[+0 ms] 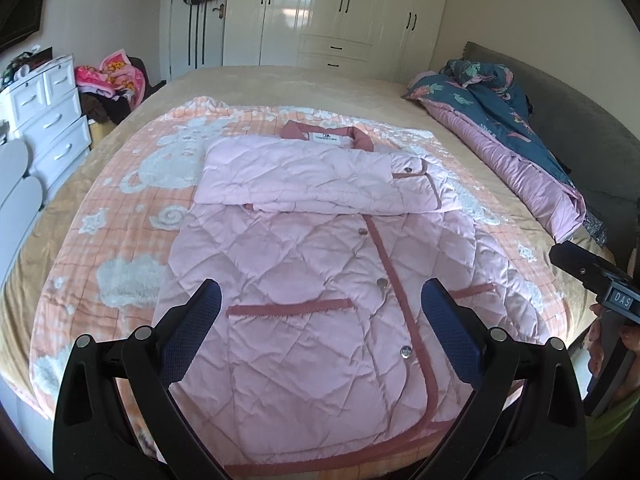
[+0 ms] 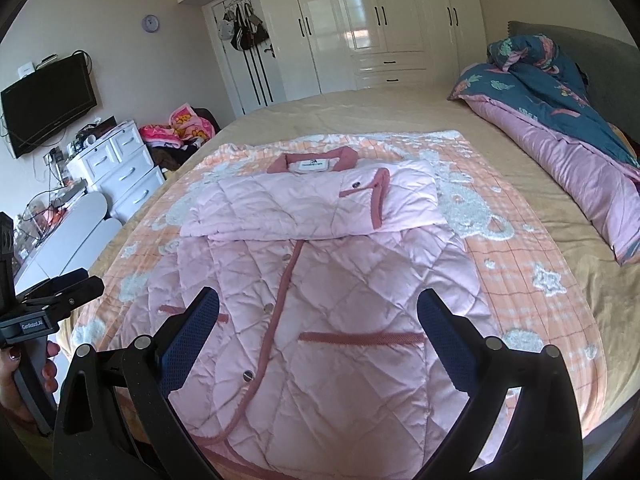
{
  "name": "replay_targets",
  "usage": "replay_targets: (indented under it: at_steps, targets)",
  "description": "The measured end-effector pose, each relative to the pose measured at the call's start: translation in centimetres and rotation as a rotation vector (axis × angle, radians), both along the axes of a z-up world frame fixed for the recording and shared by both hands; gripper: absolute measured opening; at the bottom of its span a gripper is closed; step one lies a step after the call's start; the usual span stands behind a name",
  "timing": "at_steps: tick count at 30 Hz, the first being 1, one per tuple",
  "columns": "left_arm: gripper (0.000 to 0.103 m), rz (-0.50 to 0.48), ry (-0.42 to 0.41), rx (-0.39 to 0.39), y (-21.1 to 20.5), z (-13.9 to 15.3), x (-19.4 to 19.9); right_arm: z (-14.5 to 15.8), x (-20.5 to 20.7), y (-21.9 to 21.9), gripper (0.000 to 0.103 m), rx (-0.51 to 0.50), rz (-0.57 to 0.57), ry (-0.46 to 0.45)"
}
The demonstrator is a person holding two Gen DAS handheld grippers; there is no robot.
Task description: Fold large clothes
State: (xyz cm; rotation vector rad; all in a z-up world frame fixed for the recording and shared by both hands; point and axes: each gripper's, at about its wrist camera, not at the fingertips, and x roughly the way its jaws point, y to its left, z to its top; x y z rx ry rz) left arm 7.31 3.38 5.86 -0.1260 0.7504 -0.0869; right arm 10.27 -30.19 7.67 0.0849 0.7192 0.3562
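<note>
The left tongs point(image 1: 320, 332) stand wide apart and empty above the lower left part of a pink quilted coat point(image 1: 320, 280), which lies face up on the orange blanket point(image 1: 120, 208) across the bed point(image 1: 300, 84), its sleeves already folded over the chest; padded and soft, it should feel light yet springy and somewhat slick, so a deep pinch through the thick hem point(image 2: 224, 436) near each bottom corner looks safest; the right tongs point(image 2: 318, 332), likewise gaping and holding nothing, hover over the lower right.
</note>
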Motion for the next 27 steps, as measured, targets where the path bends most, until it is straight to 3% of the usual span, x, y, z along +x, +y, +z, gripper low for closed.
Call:
replay_targets:
  at_steps: [15,27]
  targets:
    - [0.094,0.03,0.062,0.026,0.8,-3.1,-1.1,-3.0,-1.0,-2.1,0.099,-0.04,-0.025,0.054]
    - [0.094,0.095,0.137,0.039,3.7,-6.2,-1.9,-5.7,-1.3,-4.7,0.099,-0.062,-0.062,0.116]
